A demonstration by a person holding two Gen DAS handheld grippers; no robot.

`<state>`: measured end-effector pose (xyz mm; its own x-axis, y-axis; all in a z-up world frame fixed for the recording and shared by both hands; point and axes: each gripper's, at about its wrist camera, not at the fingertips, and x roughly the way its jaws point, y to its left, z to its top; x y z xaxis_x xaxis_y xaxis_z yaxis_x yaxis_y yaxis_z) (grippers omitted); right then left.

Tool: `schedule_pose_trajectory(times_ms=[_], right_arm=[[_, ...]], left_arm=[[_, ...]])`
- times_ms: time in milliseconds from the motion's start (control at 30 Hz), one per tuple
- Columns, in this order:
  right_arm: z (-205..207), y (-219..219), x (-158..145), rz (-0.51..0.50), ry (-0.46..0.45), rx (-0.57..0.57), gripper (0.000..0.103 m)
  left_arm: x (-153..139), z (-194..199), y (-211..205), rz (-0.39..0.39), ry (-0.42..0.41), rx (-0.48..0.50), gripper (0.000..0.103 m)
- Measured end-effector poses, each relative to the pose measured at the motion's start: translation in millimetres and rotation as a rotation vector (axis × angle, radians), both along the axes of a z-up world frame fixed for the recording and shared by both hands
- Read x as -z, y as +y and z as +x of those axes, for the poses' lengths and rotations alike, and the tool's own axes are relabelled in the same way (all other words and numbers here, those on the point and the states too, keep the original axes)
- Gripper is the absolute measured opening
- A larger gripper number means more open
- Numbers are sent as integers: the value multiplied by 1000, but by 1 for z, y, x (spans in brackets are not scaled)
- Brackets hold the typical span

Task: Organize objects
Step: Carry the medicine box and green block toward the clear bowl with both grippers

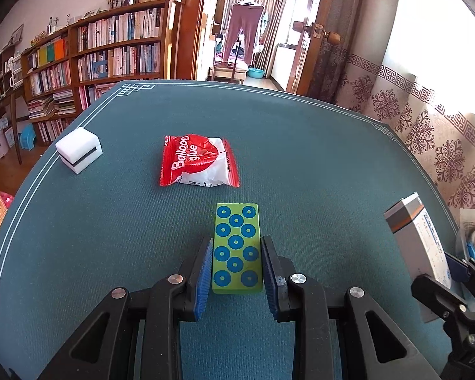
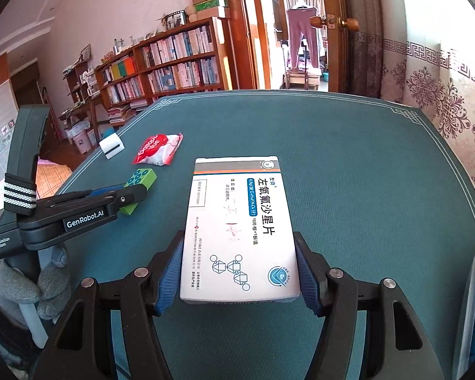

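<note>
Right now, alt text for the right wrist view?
The right gripper holds a white medicine box over a green table. At left, the left gripper holds a green block, with a red packet and a small white box behind.

A table (image 1: 300,145) covered in a teal textured cloth with a thin white border line and knot-pattern corners carries the things. On it lie a red-and-white "Balloon glue" packet (image 1: 199,161) near the middle and a small white box with a dark slot (image 1: 79,150) close to the left edge, well apart from each other.
</note>
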<state>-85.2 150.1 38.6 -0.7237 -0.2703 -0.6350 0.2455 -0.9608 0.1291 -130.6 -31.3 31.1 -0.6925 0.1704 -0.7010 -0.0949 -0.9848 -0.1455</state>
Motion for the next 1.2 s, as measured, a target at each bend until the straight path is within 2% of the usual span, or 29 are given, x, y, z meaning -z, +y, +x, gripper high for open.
schedule_pose_trajectory(times_ms=[400, 633, 900, 1200], right_arm=[[53, 66, -26, -49, 54, 127, 64], [85, 110, -37, -25, 82, 232, 64], [121, 177, -55, -16, 140, 421, 64], [140, 242, -44, -7, 118, 601, 64]], left_arm=[[3, 11, 18, -34, -1, 37, 31], [1, 18, 34, -64, 4, 82, 31], [-5, 28, 51, -77, 14, 124, 31], [-13, 42, 74, -78, 20, 176, 31]])
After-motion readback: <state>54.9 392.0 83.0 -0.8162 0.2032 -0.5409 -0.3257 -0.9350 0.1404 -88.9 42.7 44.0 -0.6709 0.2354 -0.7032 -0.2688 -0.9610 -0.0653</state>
